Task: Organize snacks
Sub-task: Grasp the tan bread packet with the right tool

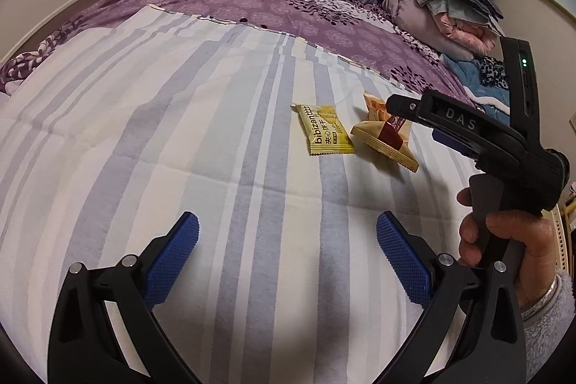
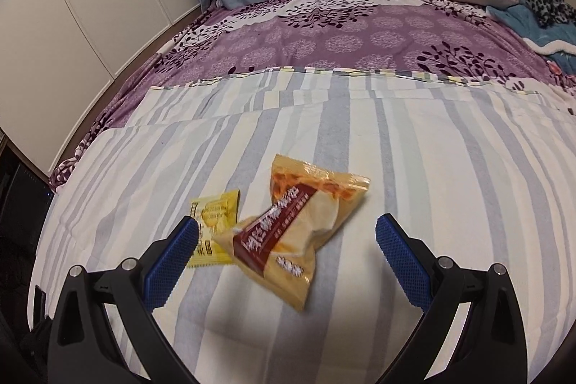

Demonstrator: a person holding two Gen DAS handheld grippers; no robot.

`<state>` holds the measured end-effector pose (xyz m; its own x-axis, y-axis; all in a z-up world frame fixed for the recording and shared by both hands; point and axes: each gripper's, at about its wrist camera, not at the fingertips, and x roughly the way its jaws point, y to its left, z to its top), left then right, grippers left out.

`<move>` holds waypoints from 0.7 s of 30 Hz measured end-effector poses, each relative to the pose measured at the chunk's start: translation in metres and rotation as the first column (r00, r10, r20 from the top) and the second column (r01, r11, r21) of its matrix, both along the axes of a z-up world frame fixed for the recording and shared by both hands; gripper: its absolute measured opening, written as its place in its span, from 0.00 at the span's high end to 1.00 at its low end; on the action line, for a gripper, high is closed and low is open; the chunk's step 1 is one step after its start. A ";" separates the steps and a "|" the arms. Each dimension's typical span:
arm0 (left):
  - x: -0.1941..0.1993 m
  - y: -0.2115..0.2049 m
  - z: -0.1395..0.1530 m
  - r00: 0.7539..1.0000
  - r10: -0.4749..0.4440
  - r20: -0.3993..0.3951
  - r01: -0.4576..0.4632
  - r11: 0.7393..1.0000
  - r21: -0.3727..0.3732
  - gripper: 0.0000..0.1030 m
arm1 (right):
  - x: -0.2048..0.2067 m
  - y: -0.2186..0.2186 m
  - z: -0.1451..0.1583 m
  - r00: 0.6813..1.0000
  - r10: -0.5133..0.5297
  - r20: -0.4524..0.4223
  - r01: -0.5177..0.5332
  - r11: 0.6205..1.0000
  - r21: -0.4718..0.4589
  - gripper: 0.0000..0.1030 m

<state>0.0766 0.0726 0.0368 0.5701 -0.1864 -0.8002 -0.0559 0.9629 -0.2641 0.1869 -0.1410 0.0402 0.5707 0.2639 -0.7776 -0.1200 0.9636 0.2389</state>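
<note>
Two snack packets lie on the striped sheet (image 2: 432,168) spread over a purple floral bedcover (image 2: 342,35).

Yellow biscuit packet (image 1: 325,129): flat, printed face up. In the left wrist view its long axis runs near-to-far, tilted slightly, with the far end leaning left.

Tan pastry packet (image 2: 295,233): crumpled, with a dark red band across it. In the right wrist view its long axis runs from near right to far left-centre, sealed ends at both extremes. Its left edge touches or slightly overlaps the yellow packet; I cannot tell which.

Left gripper (image 1: 288,254): jaws spread wide, nothing between the blue pads, held over bare sheet near the camera, well apart from both packets.

Right gripper (image 2: 286,254): jaws spread wide, straddling the tan packet; neither pad touches it. The left pad sits in front of the yellow packet's near corner. A hand (image 1: 504,240) grips this tool's handle, at the right of the left wrist view.
</note>
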 end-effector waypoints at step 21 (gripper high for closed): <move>0.017 0.006 -0.006 1.000 0.019 -0.021 -0.019 0.999 0.032 0.03 | 0.027 0.004 -0.035 0.998 0.000 -0.068 -0.005 0.997 -0.076 0.33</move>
